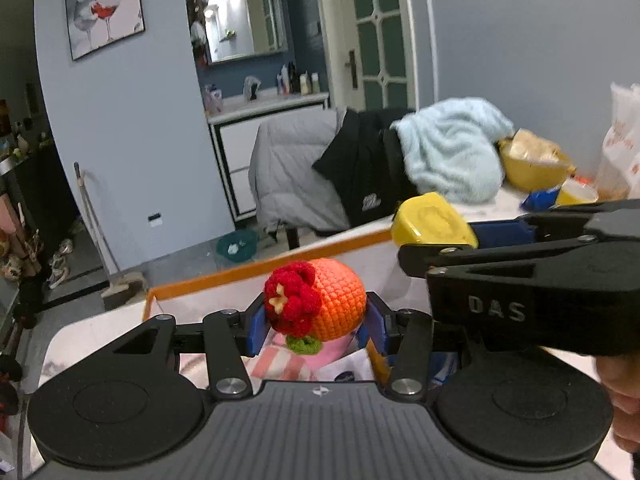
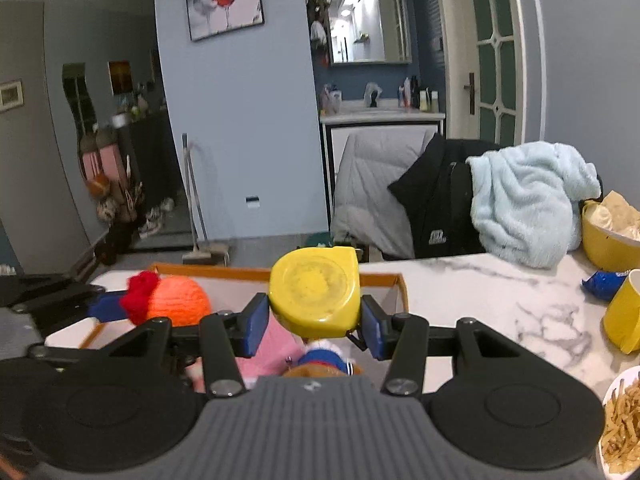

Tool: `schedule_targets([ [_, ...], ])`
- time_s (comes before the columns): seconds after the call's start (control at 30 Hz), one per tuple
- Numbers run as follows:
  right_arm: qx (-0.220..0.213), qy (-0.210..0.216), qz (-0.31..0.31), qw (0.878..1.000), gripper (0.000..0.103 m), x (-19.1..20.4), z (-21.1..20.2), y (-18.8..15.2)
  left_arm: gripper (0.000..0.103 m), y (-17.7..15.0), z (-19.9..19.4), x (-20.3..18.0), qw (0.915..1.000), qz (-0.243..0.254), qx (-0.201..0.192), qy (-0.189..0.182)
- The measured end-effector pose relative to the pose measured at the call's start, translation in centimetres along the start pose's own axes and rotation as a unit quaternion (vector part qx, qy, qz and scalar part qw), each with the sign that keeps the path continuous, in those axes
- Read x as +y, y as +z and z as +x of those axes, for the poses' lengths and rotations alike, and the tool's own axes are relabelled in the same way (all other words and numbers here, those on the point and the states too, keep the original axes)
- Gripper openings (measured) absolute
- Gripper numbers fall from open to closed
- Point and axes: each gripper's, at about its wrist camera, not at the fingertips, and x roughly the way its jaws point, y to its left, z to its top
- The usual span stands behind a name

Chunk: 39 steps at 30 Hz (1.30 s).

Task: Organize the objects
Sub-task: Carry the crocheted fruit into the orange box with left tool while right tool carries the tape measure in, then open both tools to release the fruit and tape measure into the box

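Observation:
My left gripper [image 1: 316, 322] is shut on an orange crocheted ball [image 1: 332, 300] with a red knitted flower, held above an orange-rimmed box [image 1: 224, 276]. My right gripper [image 2: 315, 318] is shut on a yellow plastic tape-measure-like case [image 2: 314, 290], also above the box [image 2: 384, 278]. The yellow case also shows in the left wrist view [image 1: 432, 220], to the right of the ball. The ball shows at left in the right wrist view [image 2: 176, 300]. Pink cloth [image 2: 276, 344] and a blue-and-white toy [image 2: 324, 354] lie in the box below.
On the marble table [image 2: 500, 300] stand a yellow bowl [image 2: 608, 240], a yellow cup [image 2: 624, 316], a blue snack packet [image 2: 604, 282] and a plate of fries [image 2: 620, 424]. Chairs draped with a grey coat, a black jacket [image 2: 436, 208] and a light blue blanket [image 2: 524, 200] stand behind.

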Motion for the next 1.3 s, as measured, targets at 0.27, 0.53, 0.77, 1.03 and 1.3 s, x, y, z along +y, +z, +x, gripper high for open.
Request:
schedule_targets([
  [0.27,0.053,0.005,0.022,0.998,0.051,-0.6,3.4,-1.2,0.057,-1.5,3.0,0.2,0.9988,0.013,0.045,0.017],
  [0.53,0.085,0.005,0.038,0.996,0.051,-1.3,5.7,-2.1,0.057,-1.6,4.4,-0.3,0.9978,0.031,0.055,0.021],
  [0.77,0.083,0.003,0.030,0.996,0.052,-1.1,6.0,-2.5,0.068,-1.9,5.5,-0.3,0.9963,0.044,0.064,0.037],
  [1.03,0.052,-0.001,0.031,0.998,0.063,-1.0,4.9,-1.8,0.078,-2.1,5.2,0.0,0.9966,0.045,0.057,0.039],
  [1.3,0.056,0.000,0.020,0.998,0.063,-0.4,4.1,-1.7,0.081,-1.3,3.9,0.9,0.9975,0.029,0.049,0.042],
])
